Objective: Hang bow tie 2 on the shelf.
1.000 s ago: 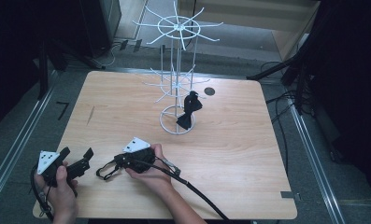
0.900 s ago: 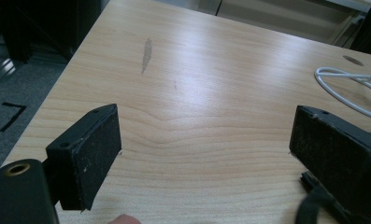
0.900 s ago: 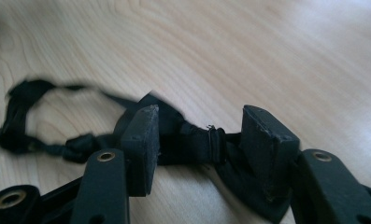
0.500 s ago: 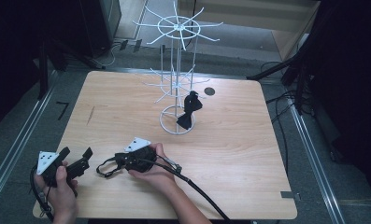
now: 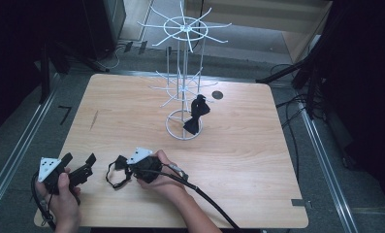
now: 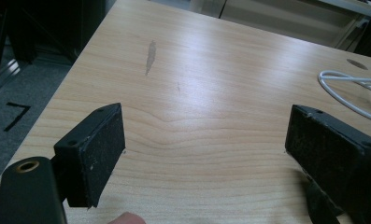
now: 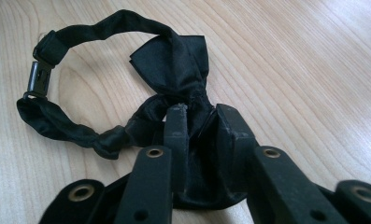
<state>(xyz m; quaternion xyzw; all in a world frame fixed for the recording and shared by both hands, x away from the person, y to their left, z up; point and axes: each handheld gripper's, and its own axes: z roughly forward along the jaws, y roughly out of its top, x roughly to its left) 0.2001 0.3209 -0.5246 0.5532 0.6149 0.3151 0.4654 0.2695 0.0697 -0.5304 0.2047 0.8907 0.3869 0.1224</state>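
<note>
A black bow tie (image 7: 171, 60) with a strap loop and clasp lies on the wooden table (image 5: 248, 155) near its front left. My right gripper (image 7: 202, 114) has just been closing its jaws, and they now pinch the bow's knot between the pads. From above, the right gripper (image 5: 123, 170) points left with the strap (image 5: 112, 175) trailing from its tip. My left gripper (image 5: 78, 162) rests at the table's front left corner, a short way left of the tie. Its jaws stand wide open over bare wood (image 6: 204, 140).
A white wire display stand (image 5: 183, 73) rises at the middle back of the table, its ring base (image 5: 173, 131) on the wood. A second black bow tie (image 5: 196, 114) hangs from a lower arm. A dark round hole (image 5: 217, 95) sits behind it.
The right gripper's jaws have closed onto the bow tie. Both hands have stayed where they were.
</note>
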